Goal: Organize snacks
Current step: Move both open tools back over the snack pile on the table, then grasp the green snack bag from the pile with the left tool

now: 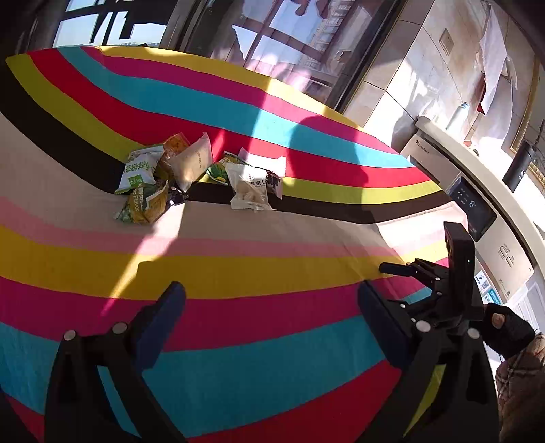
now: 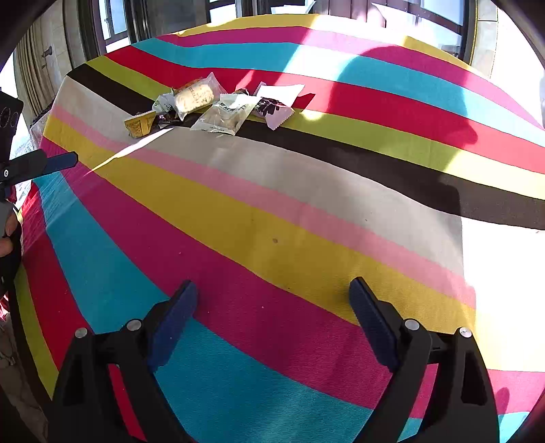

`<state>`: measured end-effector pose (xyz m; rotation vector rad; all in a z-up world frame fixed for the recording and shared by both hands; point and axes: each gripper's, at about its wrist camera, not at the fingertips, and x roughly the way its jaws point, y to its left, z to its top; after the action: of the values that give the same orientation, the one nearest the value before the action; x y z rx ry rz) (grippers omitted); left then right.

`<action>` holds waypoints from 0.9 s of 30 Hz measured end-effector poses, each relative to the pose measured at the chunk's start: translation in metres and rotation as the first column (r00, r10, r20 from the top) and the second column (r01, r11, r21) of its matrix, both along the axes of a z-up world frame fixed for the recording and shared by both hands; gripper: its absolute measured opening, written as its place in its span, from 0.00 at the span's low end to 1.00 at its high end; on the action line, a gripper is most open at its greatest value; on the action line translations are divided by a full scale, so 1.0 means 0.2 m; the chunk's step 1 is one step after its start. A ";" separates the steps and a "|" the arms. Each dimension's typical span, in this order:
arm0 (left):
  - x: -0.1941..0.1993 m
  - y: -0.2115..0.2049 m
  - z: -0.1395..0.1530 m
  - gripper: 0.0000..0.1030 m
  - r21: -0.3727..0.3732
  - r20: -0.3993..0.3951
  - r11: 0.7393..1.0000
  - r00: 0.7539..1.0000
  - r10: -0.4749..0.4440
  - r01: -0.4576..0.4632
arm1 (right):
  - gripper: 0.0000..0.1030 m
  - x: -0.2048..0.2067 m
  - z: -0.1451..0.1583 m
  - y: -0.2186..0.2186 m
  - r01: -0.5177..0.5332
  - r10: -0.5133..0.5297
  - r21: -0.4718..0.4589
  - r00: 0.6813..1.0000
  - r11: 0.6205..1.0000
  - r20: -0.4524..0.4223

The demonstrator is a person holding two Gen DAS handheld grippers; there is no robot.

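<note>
A heap of snack packets (image 1: 190, 173) lies on the striped tablecloth (image 1: 238, 265), far ahead of both grippers. It holds a green-and-white bag (image 1: 138, 168), a yellow-green bag (image 1: 146, 206), a pale cracker packet (image 1: 192, 162) and a clear white packet (image 1: 248, 189). The heap shows in the right wrist view (image 2: 218, 105) too, with the cracker packet (image 2: 194, 95) and clear packet (image 2: 224, 116). My left gripper (image 1: 270, 300) is open and empty above the cloth. My right gripper (image 2: 272, 296) is open and empty; it also shows in the left wrist view (image 1: 425, 272).
A cream appliance with a dark control panel (image 1: 473, 204) stands right of the table. Windows (image 1: 289, 30) run behind the table's far edge. The left gripper's blue finger (image 2: 58, 162) pokes in at the left of the right wrist view. Sun patches and shadows cross the cloth.
</note>
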<state>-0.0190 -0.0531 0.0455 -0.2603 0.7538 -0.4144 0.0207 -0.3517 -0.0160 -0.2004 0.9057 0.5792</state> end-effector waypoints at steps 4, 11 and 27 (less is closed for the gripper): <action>-0.01 0.12 -0.04 0.98 -0.006 -0.011 1.000 1.000 0.027 -0.027 | 0.85 0.00 0.00 0.00 0.010 -0.010 0.001 1.000 1.000 -0.001; 0.01 0.20 -0.11 0.98 -0.045 -0.082 0.997 0.995 0.057 -0.061 | 0.85 0.00 0.01 0.00 0.010 -0.010 0.001 1.000 1.000 0.000; 0.33 0.35 -0.12 0.98 0.218 -0.169 0.972 0.977 0.129 -0.091 | 0.86 0.32 0.14 0.35 0.203 -0.193 0.190 0.979 0.961 -0.069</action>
<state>0.0460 0.0165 0.0207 -0.1425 0.9512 -0.2047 0.0848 -0.2817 0.0120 0.0828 0.8984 0.4846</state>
